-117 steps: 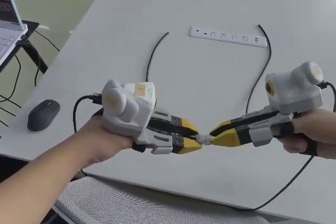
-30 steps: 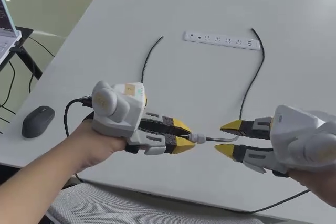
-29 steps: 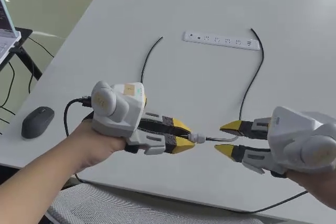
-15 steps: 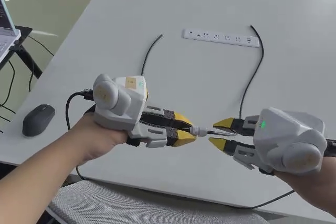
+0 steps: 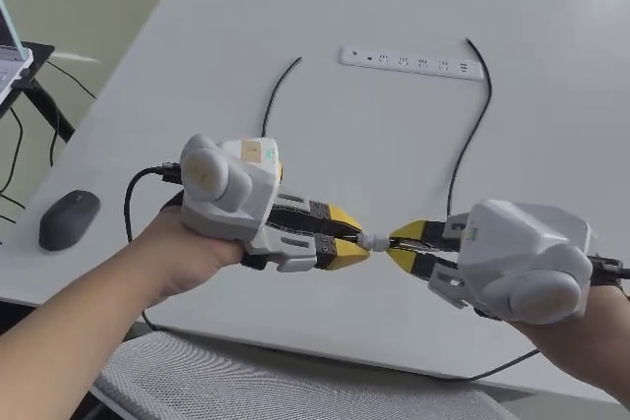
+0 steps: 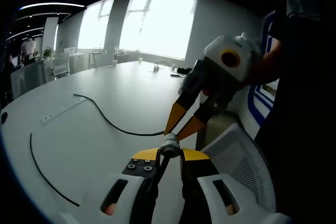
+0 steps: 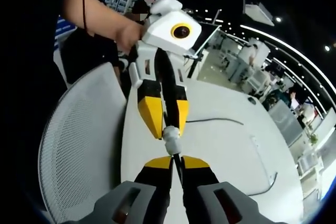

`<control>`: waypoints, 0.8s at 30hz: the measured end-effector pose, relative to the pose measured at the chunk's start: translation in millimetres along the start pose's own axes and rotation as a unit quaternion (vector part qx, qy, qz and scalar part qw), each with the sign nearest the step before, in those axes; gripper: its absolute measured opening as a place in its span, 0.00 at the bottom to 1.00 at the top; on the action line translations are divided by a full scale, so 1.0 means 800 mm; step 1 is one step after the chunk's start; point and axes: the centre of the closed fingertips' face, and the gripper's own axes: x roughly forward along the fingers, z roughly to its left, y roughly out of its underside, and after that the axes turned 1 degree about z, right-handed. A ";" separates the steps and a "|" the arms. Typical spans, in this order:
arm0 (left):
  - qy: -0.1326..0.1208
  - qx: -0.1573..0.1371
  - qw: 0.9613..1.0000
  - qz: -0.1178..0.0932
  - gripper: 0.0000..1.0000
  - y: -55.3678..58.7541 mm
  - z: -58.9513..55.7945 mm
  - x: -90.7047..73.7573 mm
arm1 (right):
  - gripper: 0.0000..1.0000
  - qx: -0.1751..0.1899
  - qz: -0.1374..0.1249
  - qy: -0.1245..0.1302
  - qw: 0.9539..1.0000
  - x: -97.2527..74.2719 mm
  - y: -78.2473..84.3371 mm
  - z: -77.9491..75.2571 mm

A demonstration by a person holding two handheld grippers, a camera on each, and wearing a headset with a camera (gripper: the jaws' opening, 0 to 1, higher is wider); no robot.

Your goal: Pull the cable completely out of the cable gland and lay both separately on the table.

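Above the white table's (image 5: 394, 145) front edge, my left gripper (image 5: 356, 246) is shut on the small white cable gland (image 5: 372, 241). In the left gripper view the gland (image 6: 169, 144) sits at the tips of the left gripper (image 6: 169, 155), with a dark cable running back between the jaws. My right gripper (image 5: 396, 246) faces it from the right, tip to tip. In the right gripper view the right gripper (image 7: 177, 162) is shut on the thin dark cable (image 7: 176, 167) just behind the gland (image 7: 170, 140).
A white power strip (image 5: 411, 63) with its black cord (image 5: 472, 125) lies farther back on the table. A loose black cable (image 5: 276, 95) lies left of it. A dark mouse (image 5: 69, 218) rests at the left edge, and a mesh chair (image 5: 295, 390) stands below the front edge.
My right gripper, open and apart from the gland a second ago, has moved left to the gland and closed on the cable. The left gripper has kept its hold.
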 end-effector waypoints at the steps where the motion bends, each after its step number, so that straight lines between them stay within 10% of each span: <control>1: 0.001 0.000 1.000 0.002 0.15 0.001 -0.001 0.001 | 0.01 0.003 0.002 -0.001 1.000 0.000 0.001 0.001; 24: -0.006 0.010 1.000 -0.004 0.15 -0.004 0.001 0.002 | 0.00 0.019 0.003 0.012 1.000 0.000 0.005 -0.005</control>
